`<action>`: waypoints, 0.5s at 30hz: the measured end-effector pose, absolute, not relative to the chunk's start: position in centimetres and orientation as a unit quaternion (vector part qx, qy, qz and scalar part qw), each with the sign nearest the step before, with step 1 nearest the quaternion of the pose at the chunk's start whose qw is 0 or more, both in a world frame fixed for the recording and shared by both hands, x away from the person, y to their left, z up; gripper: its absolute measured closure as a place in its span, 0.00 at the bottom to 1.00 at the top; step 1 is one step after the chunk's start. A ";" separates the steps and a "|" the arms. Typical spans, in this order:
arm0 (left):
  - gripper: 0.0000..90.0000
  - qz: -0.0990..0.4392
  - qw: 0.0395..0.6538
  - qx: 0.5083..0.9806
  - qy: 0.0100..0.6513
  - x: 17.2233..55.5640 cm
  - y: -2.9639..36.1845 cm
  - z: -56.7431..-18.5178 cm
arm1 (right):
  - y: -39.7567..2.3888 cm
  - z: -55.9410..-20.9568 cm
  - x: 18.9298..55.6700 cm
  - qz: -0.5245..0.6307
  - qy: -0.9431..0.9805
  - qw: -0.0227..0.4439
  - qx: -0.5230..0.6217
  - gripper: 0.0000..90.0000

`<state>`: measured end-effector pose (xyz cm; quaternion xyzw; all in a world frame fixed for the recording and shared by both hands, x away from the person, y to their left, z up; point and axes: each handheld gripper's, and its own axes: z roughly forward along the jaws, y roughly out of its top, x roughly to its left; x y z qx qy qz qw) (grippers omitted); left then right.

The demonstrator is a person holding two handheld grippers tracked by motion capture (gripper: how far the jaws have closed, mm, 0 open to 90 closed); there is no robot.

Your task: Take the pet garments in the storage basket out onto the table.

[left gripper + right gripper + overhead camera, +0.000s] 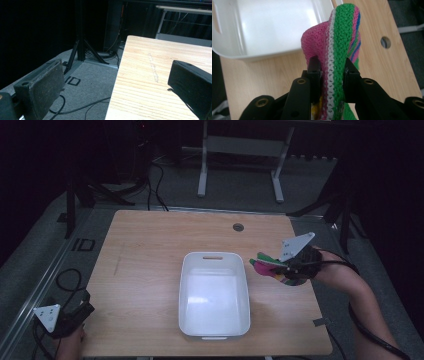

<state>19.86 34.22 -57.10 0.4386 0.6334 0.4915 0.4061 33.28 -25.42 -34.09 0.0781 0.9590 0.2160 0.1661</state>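
Right claw (331,72) is clamped on a striped knitted cloth (338,37), held above the worktop (145,250) just beside the white tub (215,292). Left claw (112,85) hangs apart, nothing between its jaws, at the worktop's near left corner.

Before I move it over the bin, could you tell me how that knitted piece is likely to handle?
The knitted cloth looks soft and floppy: it bunches where the right gripper pinches it. Probably light, with little slip, given its coarse ribbed weave. Loose folds may drag on the white bin rim.
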 end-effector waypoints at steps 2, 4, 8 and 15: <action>0.01 0.492 0.406 0.439 0.633 19.8 34.2 -57.1 | -25.7 -34.8 33.7 0.217 0.960 0.162 0.078 0.81; 0.01 0.493 0.406 0.439 0.632 19.8 34.2 -57.1 | -25.8 -35.6 34.0 0.210 0.961 0.164 0.074 0.81; 0.01 0.491 0.406 0.439 0.633 19.9 34.3 -57.1 | -26.1 -37.5 35.0 0.202 0.964 0.161 0.070 0.81; 0.01 0.491 0.406 0.439 0.633 19.9 34.3 -57.1 | -26.9 -42.8 37.5 0.195 0.964 0.151 0.099 0.81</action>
